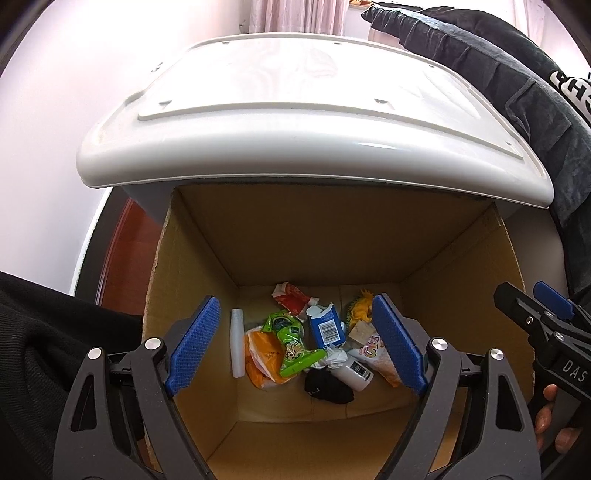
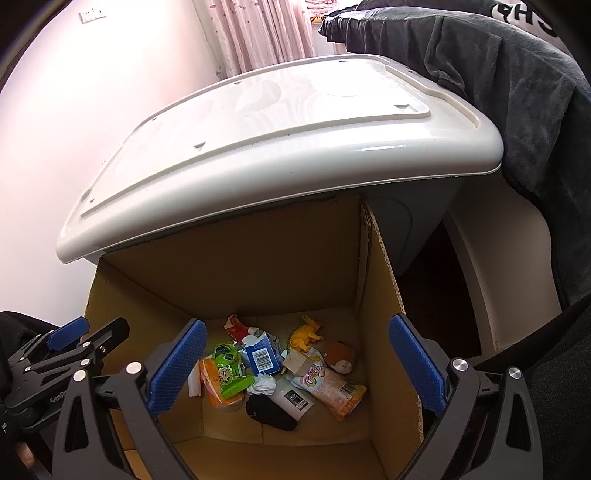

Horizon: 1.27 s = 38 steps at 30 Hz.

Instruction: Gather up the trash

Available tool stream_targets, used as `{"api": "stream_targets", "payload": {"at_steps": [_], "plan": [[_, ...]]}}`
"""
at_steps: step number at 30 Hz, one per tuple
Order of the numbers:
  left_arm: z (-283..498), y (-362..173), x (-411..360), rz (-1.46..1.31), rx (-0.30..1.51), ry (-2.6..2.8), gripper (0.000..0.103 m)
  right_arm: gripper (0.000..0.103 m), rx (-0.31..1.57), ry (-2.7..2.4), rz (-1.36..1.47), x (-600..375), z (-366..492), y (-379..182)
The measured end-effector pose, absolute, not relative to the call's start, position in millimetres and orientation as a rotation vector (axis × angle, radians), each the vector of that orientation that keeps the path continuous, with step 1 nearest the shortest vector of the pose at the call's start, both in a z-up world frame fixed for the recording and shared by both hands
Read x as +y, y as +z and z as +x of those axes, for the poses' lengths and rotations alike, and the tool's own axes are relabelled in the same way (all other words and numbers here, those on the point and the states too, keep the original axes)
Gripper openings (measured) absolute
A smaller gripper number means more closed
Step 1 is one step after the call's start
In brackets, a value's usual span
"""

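Observation:
An open cardboard box (image 1: 295,243) (image 2: 258,258) holds several pieces of trash on its floor: a blue carton (image 1: 327,326) (image 2: 263,356), a green wrapper (image 1: 291,339) (image 2: 229,369), an orange packet (image 1: 262,360), a snack bag (image 2: 328,387), a black cloth (image 1: 327,386) (image 2: 269,410) and a white bottle (image 2: 293,398). My left gripper (image 1: 295,343) hovers open above the box, nothing between its blue pads. My right gripper (image 2: 295,369) hangs open beside it, also empty. Each gripper shows at the edge of the other's view.
A white plastic lidded bin (image 1: 314,110) (image 2: 277,147) stands right behind the box. Dark clothing (image 1: 498,74) (image 2: 498,74) drapes at the right. A pale wall and pink curtain (image 2: 258,33) lie behind. A person's fingers (image 1: 546,413) grip the right tool.

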<state>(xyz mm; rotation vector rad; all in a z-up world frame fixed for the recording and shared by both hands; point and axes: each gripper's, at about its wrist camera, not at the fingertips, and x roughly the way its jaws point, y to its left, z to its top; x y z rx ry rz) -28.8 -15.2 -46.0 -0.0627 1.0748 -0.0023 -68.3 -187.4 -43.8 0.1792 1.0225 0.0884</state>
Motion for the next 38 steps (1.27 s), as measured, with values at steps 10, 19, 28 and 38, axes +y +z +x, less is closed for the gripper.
{"api": "stream_targets", "payload": {"at_steps": [10, 19, 28, 38], "plan": [[-27.9, -48.4, -10.0, -0.093, 1.086, 0.0, 0.085, 0.098, 1.027, 0.09, 0.173, -187.2, -68.0, -44.8], [-29.9, -44.4, -2.9, -0.126, 1.054, 0.012, 0.093, 0.098, 1.034, 0.09, 0.168, -185.5, -67.3, -47.0], [-32.6, -39.3, -8.9, -0.093, 1.022, -0.009, 0.093, 0.098, 1.034, 0.089, 0.17, -185.9, -66.8, -46.7], [-30.8, -44.5, -4.8, -0.116, 1.064, 0.015, 0.093, 0.098, 1.033, 0.084, 0.171, -186.2, -67.1, -47.4]]}}
